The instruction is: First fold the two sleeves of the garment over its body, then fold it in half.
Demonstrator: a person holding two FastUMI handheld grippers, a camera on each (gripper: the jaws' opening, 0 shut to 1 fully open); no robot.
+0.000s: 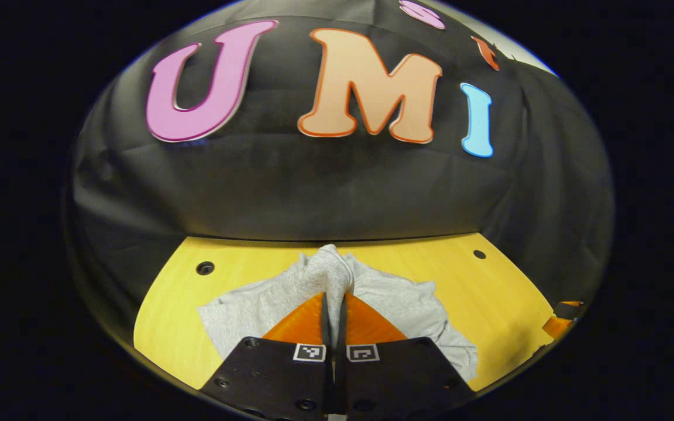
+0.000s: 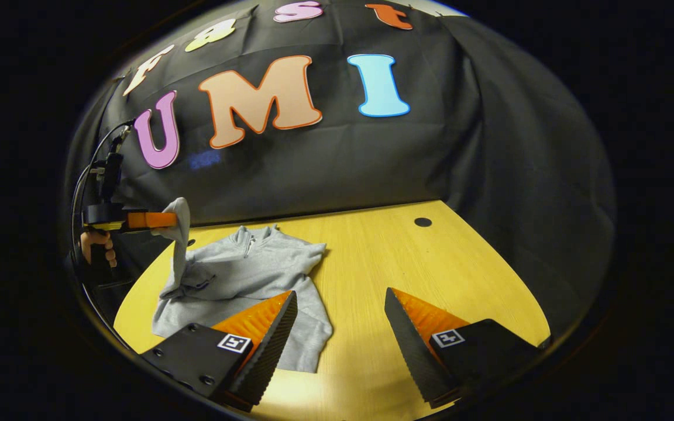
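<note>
counter (image 2: 407,263): big, flat and yellow wood with a smooth top and small dark round holes in it; it takes up the lower middle of the right gripper view

garment (image 2: 255,275): a soft grey top with a little zip at the neck; it lies on the counter, left of the middle in the right gripper view; its body is flat but a bit crumpled; one sleeve already lies across the body, I think

sleeve (image 2: 180,234): the other sleeve is pulled up off the counter at the left of the right gripper view; it hangs down like a floppy grey tube

step in hand: I think this is the second sleeve fold

next move: carry the lifted sleeve over the body, lay it flat, then let go; after that comes the fold in half

left tongs (image 1: 335,295): pinched tight on the sleeve cloth; a grey bump of cloth sticks up past the tips in the lower middle of the left gripper view

right tongs (image 2: 340,321): spread wide apart with nothing between them; ridged, wedge-shaped fingers at the bottom of the right gripper view

hand (image 2: 96,242): wraps the handle of the left tongs, far left
</note>
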